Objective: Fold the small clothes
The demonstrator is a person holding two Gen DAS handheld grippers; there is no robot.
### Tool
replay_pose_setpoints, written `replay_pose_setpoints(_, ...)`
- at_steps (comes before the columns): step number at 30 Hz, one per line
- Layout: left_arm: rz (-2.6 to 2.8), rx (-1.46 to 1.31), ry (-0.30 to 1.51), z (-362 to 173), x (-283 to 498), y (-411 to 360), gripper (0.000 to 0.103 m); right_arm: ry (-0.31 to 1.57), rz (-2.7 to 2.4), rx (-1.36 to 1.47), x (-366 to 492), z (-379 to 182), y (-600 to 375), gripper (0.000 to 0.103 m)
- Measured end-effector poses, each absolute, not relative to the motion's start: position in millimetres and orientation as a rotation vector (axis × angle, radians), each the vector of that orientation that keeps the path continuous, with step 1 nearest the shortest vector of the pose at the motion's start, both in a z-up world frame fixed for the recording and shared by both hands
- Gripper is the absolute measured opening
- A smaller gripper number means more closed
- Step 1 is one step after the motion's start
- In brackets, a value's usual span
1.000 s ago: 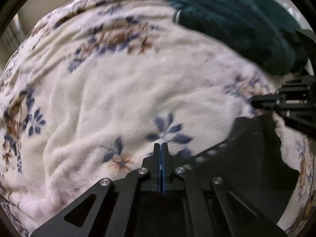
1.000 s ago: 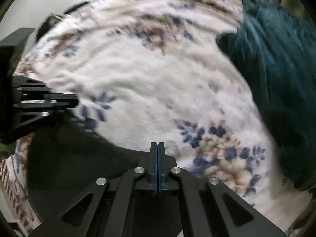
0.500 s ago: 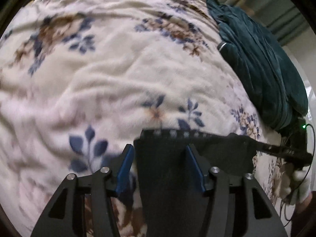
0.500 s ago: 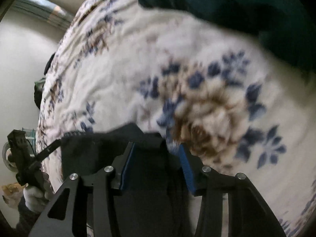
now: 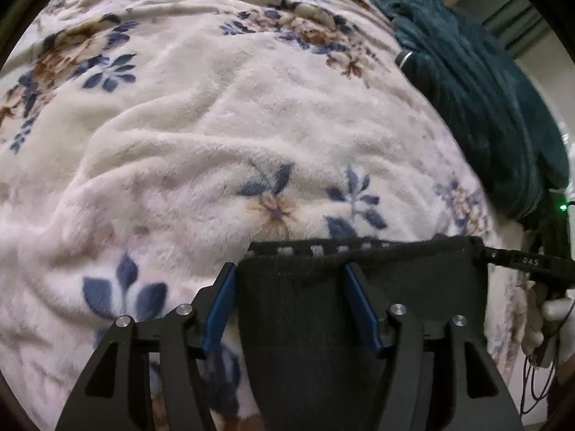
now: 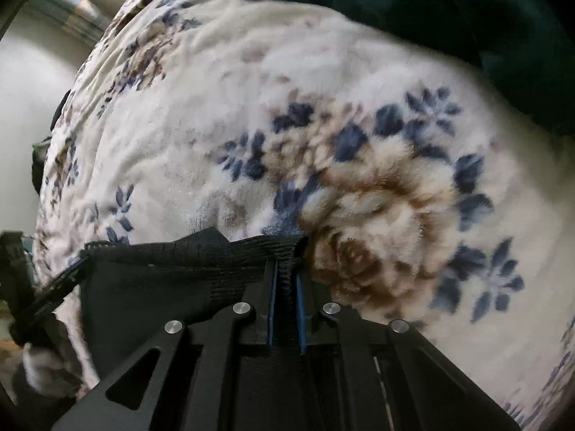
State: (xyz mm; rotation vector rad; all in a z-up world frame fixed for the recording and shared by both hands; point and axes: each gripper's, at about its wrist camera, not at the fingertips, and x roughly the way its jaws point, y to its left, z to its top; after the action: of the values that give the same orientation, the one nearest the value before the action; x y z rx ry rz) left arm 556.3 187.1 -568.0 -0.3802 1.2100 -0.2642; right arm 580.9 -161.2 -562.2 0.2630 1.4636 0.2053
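A small black knit garment [image 5: 309,323] lies on the floral fleece blanket [image 5: 215,125], its top hem with a row of small holes. My left gripper [image 5: 291,287] is open, its blue pads on either side of the garment's left part without pressing it. My right gripper [image 6: 285,280] is closing, and the garment's hem [image 6: 215,251] is pinched between its blue pads. In the left wrist view the right gripper [image 5: 483,251] sits at the garment's right corner. In the right wrist view the left gripper [image 6: 72,269] shows at the cloth's far left end.
A dark teal plush blanket [image 5: 485,89] is heaped along the right side of the bed, also the teal blanket [image 6: 431,7] at the top right. A gloved hand [image 5: 550,309] and cables sit at the bed's right edge. A pale wall [image 6: 28,89] stands at left.
Both grippers were shut above the blanket, then opened and came down over the black garment's hem. The right jaws have since narrowed onto the hem. The left jaws stay apart.
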Motion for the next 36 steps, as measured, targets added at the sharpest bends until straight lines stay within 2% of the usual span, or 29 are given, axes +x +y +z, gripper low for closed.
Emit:
replay_pose_setpoints(1,-0.275,-0.399,1.197,-568,556,190,0.044,1.466,0.213,0.308,581,-560,-168,0.017)
replay_pose_setpoints(3,-0.296,-0.421,1.170,-566,556,193,0.022,1.465,0.232,0.362,578,-554,-180,0.033)
replay_pose_setpoints(5,-0.301,-0.406,1.163,-564,557,190,0.022,1.464,0.239,0.373,570,-550,-189,0.037)
replay_pose_setpoints(7,-0.303,-0.409,1.169,-564,558,189,0.023,1.486,0.290,0.406,558,-552,-196,0.049)
replay_pose_setpoints(8,-0.297,-0.437,1.180,-565,555,194,0.030,1.506,0.307,0.417,551,-556,-199,0.061)
replay_pose_setpoints(9,-0.296,-0.467,1.188,-565,553,197,0.039,1.521,0.322,0.423,544,-561,-200,0.068)
replay_pose_setpoints(11,-0.294,-0.566,1.215,-569,539,211,0.055,1.582,0.359,0.439,530,-579,-200,0.071)
replay_pose_setpoints(14,-0.265,-0.710,1.219,-574,502,229,0.057,1.594,0.339,0.405,510,-589,-200,0.071)
replay_pose_setpoints(17,-0.213,-0.743,1.213,-570,464,237,0.057,1.515,0.278,0.417,485,-564,-208,0.071)
replay_pose_setpoints(19,-0.175,-0.726,1.204,-564,443,237,0.057,1.486,0.213,0.496,458,-546,-218,0.070)
replay_pose_setpoints(21,-0.158,-0.717,1.204,-562,433,232,0.057,1.468,0.205,0.570,438,-532,-221,0.062)
replay_pose_setpoints(23,-0.145,-0.709,1.211,-561,425,225,0.057,1.470,0.183,0.665,416,-525,-224,0.062)
replay_pose_setpoints(28,-0.129,-0.730,1.220,-565,419,215,0.057,1.550,0.096,0.781,384,-550,-223,0.061)
replay_pose_setpoints(29,-0.125,-0.729,1.221,-566,419,214,0.057,1.548,0.079,0.823,381,-559,-222,0.051)
replay_pose_setpoints(30,-0.121,-0.727,1.221,-565,419,213,0.057,1.538,0.075,0.845,379,-565,-221,0.012)
replay_pose_setpoints(33,-0.121,-0.706,1.224,-562,419,212,0.057,1.493,0.031,0.856,374,-564,-216,0.011)
replay_pose_setpoints(36,-0.136,-0.682,1.235,-560,418,207,0.057,1.412,-0.008,0.743,365,-531,-209,0.009)
